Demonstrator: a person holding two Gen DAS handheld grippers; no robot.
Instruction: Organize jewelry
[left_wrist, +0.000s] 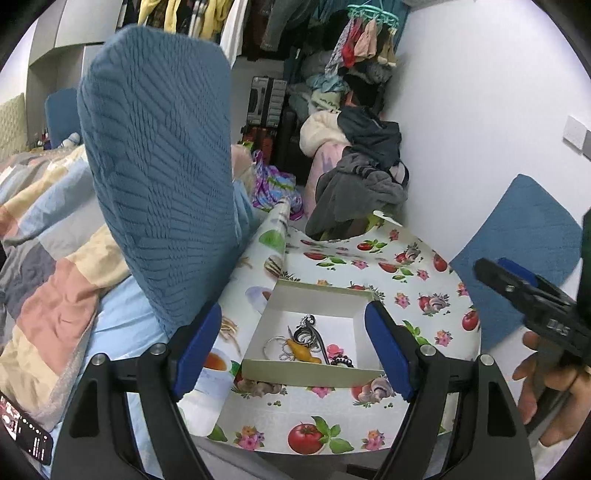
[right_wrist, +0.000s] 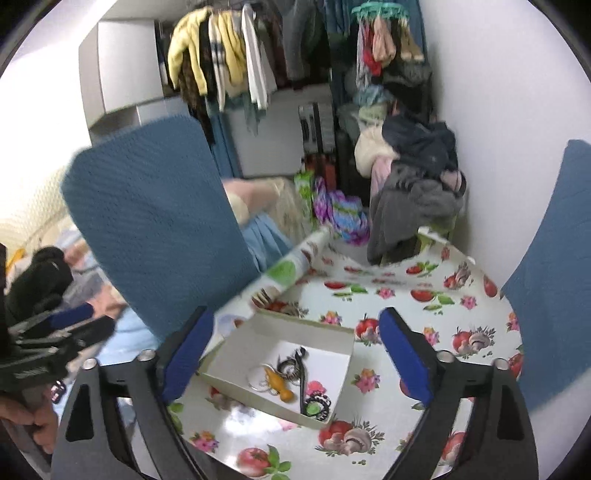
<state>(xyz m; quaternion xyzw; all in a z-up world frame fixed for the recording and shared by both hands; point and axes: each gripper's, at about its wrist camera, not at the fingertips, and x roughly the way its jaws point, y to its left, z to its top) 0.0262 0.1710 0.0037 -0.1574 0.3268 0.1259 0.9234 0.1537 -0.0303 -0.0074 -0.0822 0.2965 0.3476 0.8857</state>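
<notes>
Basically both grippers are up above the table (left_wrist: 424, 258), pointing down at a white cardboard box (left_wrist: 314, 295) that sits on a tablecloth printed with tomatoes, mushrooms and flowers. Left gripper (left_wrist: 295, 350): jaws spread wide, blue pads either side of the box in its own view, nothing between them, no contact. Right gripper (right_wrist: 295, 362): jaws spread very wide, nothing held, box seen between the pads from above, clear of it. Jewelry pile (left_wrist: 306, 343) lies inside the box on its white floor: silver rings and chain loops, an orange-yellow pendant piece (right_wrist: 279, 382), a dark thin stick-like item, a black beaded item near the front corner with something green by it in the right view. Items are bunched together, touching, toward the near side of the box. Right gripper also shows at the right edge of the left view (left_wrist: 517, 288), with a hand (left_wrist: 546, 387) on its grip; left gripper shows at the left edge of the right view (right_wrist: 59, 332), blurred. Blue quilted chair back (left_wrist: 159, 166) stands just beside the table on the left; a second blue cushion (left_wrist: 524, 240) is against the wall on the right. Clothes pile and hanging clothes behind, patchwork bedding at left.
</notes>
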